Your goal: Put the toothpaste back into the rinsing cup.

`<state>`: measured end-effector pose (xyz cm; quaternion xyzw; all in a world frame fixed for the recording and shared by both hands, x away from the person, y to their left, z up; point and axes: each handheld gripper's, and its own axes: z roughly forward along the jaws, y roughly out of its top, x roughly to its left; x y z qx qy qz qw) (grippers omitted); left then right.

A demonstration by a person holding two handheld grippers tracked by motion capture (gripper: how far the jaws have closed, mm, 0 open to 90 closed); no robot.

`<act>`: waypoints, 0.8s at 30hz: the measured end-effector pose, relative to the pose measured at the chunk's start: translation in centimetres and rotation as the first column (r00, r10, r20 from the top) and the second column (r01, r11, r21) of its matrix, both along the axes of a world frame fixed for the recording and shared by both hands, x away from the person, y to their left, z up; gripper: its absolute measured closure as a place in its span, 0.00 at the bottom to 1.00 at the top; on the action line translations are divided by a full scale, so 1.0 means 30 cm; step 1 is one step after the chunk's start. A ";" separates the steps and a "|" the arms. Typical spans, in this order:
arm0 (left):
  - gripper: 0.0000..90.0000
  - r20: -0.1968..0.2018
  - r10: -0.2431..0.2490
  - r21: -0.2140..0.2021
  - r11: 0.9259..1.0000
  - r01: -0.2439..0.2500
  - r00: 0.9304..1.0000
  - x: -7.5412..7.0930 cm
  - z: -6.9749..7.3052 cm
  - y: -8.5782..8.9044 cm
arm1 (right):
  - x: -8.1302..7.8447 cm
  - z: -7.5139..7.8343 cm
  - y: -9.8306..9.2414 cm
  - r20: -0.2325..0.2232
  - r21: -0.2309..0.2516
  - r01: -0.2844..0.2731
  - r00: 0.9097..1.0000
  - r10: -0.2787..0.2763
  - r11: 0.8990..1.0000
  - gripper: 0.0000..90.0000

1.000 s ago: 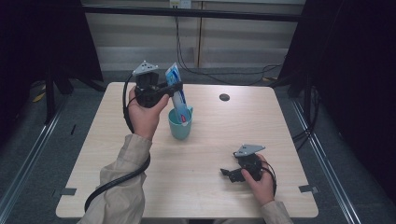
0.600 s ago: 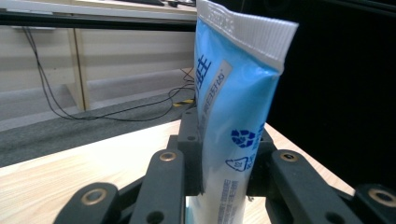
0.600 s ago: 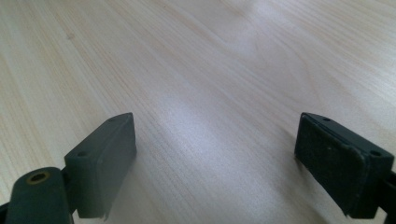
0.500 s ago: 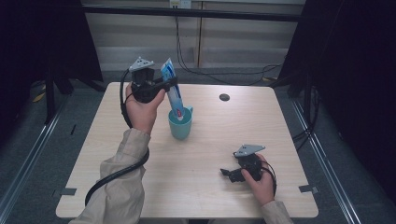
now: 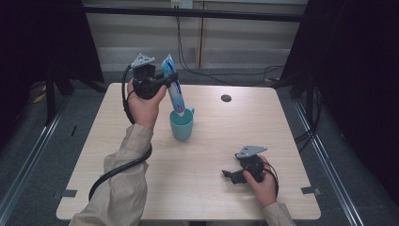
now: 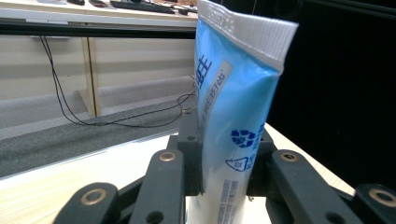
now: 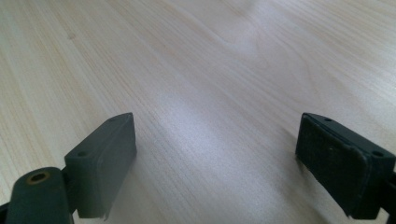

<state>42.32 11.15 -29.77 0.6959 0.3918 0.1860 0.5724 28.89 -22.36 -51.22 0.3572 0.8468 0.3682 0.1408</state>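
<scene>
A blue and white toothpaste tube (image 5: 172,87) stands tilted over a teal cup (image 5: 182,128), crimped end up and lower end at the cup's mouth. My left gripper (image 5: 164,81) is shut on the tube's upper part, held above the back left of the table. In the left gripper view the tube (image 6: 233,116) rises between the two black jaws of my left gripper (image 6: 224,151), which press on its sides. My right gripper (image 5: 230,175) rests low on the table at the front right. Its jaws stand wide apart over bare wood in the right gripper view (image 7: 224,158).
The light wooden table (image 5: 207,197) has a small dark round spot (image 5: 226,98) near its back edge. Black cables (image 5: 211,75) lie on the floor behind the table. Dark curtains hang at both sides.
My left hand has shifted slightly up and to the left with the tube, so the tube's lower end sits higher in the cup. The right hand has not moved.
</scene>
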 end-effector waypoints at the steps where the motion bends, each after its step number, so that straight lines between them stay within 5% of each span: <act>1: 0.82 0.001 0.002 0.003 1.000 -0.002 1.000 0.005 0.000 0.000 | 0.000 0.000 0.000 0.000 0.000 0.000 1.000 0.000 1.000 0.13; 24: 0.82 -0.015 0.024 0.018 1.000 -0.024 1.000 0.039 -0.089 -0.023 | 0.000 0.000 0.000 0.000 -0.001 0.001 1.000 -0.001 1.000 0.13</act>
